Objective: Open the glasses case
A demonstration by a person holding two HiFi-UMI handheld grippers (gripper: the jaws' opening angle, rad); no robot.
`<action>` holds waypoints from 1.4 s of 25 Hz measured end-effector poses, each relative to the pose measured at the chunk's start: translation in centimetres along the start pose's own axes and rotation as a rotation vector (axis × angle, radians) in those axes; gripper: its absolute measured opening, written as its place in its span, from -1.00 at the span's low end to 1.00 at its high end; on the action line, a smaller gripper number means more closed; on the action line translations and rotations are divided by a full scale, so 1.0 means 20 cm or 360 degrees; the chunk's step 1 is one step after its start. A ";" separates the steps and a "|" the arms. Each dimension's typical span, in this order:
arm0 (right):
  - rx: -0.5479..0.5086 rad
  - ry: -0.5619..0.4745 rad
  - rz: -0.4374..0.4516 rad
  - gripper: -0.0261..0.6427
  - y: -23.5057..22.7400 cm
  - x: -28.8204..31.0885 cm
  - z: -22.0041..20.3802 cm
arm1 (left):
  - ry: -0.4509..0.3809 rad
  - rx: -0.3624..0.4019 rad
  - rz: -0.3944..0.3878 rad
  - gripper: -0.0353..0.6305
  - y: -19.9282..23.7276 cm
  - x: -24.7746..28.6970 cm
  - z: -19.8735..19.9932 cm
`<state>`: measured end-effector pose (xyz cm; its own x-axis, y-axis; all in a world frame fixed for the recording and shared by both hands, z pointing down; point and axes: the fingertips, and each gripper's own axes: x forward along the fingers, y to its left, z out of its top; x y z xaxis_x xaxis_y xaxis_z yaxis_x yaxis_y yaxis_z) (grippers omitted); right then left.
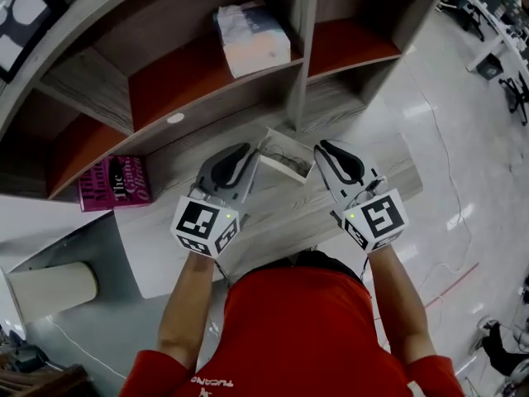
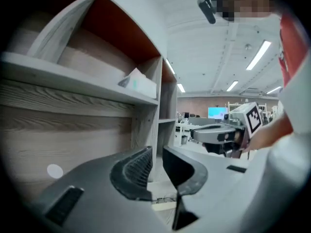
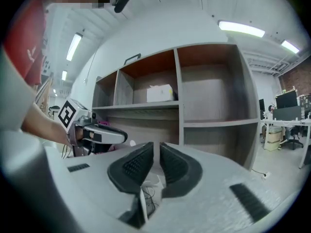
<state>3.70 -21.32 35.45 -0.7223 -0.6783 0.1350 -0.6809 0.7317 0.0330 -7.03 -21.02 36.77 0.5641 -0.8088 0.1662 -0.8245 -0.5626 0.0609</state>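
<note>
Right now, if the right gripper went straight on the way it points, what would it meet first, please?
Probably the shelf unit's wooden panel, just left of the upright divider; nothing nearer shows.

In front of me stands a grey wood shelf unit (image 1: 83,81) with red back panels (image 1: 173,77). A white box (image 1: 252,40) sits in a middle compartment, and a pink book (image 1: 114,183) lies on the ledge at the left. To my right the floor (image 1: 471,155) is pale glossy tile that catches the light. Strip lights (image 2: 257,55) run along the white ceiling. Far off I see a lit screen (image 2: 217,112), desks (image 3: 277,125) and a brick wall (image 3: 303,84).
</note>
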 end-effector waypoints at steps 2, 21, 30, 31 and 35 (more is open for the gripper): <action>-0.0008 -0.0051 0.0007 -0.81 0.03 -0.03 0.06 | -0.0080 0.0009 0.0003 -0.73 -0.04 -0.03 0.08; 0.0015 -0.0318 0.0031 -0.91 0.23 -0.19 0.25 | -0.0430 0.0106 0.0106 -0.87 -0.20 -0.20 0.38; 0.0030 -0.0339 -0.0007 -0.91 0.20 -0.23 0.25 | -0.0466 0.0154 0.0111 -0.87 -0.24 -0.20 0.41; 0.0029 -0.0338 -0.0011 -0.91 0.19 -0.23 0.25 | -0.0467 0.0152 0.0112 -0.87 -0.24 -0.20 0.41; 0.0032 -0.0326 -0.0015 -0.91 0.19 -0.24 0.23 | -0.0464 0.0147 0.0113 -0.87 -0.24 -0.20 0.41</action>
<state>4.04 -15.61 30.32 -0.7241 -0.6862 -0.0692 -0.6884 0.7252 0.0131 -4.94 -16.43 27.73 0.5051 -0.8542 -0.1231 -0.8624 -0.5052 -0.0329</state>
